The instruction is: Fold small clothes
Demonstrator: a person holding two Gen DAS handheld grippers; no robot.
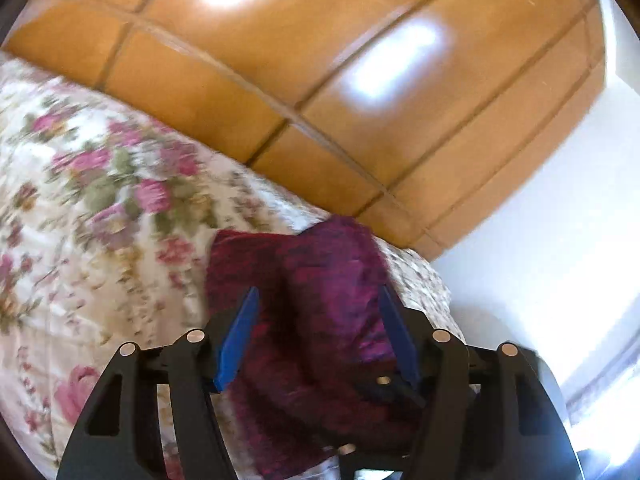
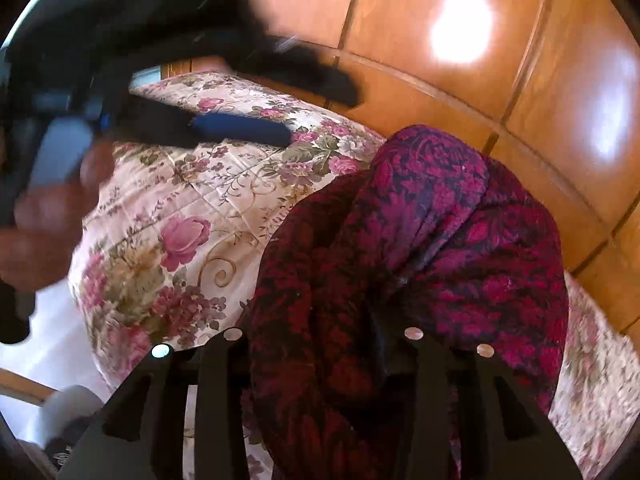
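Garment [image 2: 420,240]: bunched on quilt [image 2: 180,200], unfolded; left gripper [image 1: 316,336] spread, empty; right gripper [image 2: 320,344] pinching garment; folding remains.

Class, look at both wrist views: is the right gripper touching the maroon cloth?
Touching. In the right wrist view the maroon cloth drapes over the right gripper, hiding its fingers, which lie beneath the fabric.

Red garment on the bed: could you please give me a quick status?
Left tongs open, red garment between the pads, not pinched. Right tongs buried in it, grip unclear. Bedspread around it bare.
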